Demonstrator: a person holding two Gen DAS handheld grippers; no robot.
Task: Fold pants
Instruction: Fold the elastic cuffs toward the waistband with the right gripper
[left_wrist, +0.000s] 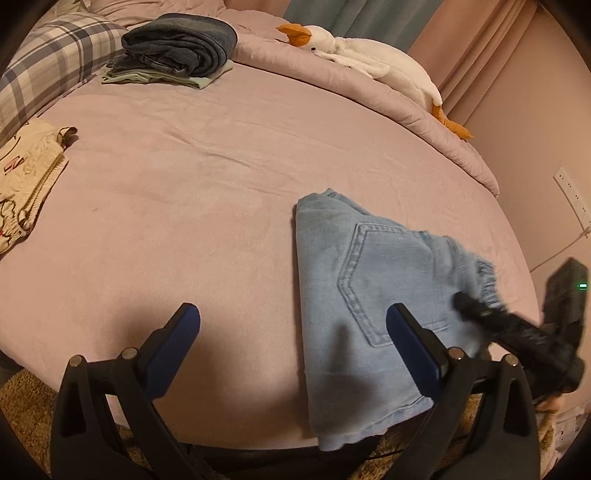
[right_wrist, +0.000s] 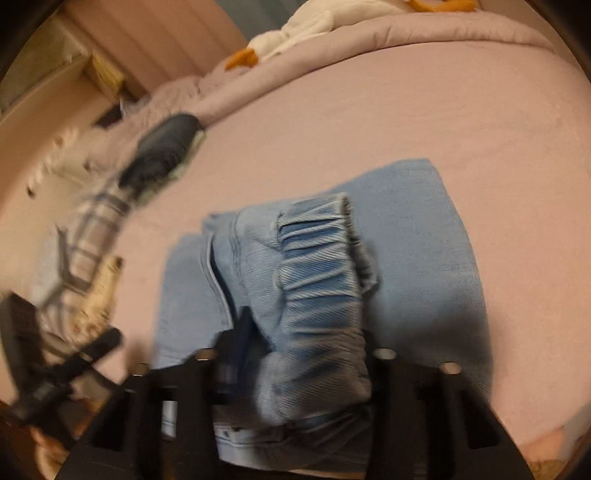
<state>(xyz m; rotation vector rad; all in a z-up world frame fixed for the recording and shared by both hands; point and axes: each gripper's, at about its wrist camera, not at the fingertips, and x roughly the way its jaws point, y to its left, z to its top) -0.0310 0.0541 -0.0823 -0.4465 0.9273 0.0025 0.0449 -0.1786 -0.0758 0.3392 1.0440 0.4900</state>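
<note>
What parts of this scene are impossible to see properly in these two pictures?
- Right gripper, right wrist view: the jeans' waistband covers its right finger, so its closure is unclear.
- Same view: motion blur smears the folded pile.
- Left wrist view: the jeans run behind the left gripper; their near edge is hidden.
- Cream garment: cut by the frame edge.

Pink-sheeted bed (left_wrist: 207, 177) is carrying all items. Light-blue jeans (left_wrist: 354, 280) are lying folded on it at 4 o'clock in left wrist view, overhanging the near edge. Stack of dark folded clothes (left_wrist: 181, 44) is sitting on a pale green piece at 11 o'clock. Cream printed garment (left_wrist: 26, 177) is resting at 9 o'clock. Plaid pillow (left_wrist: 51, 59) is lying at 10 o'clock. White goose plush (left_wrist: 373, 59) is lying on the bunched pink duvet (left_wrist: 332, 77) at 1 o'clock
</note>
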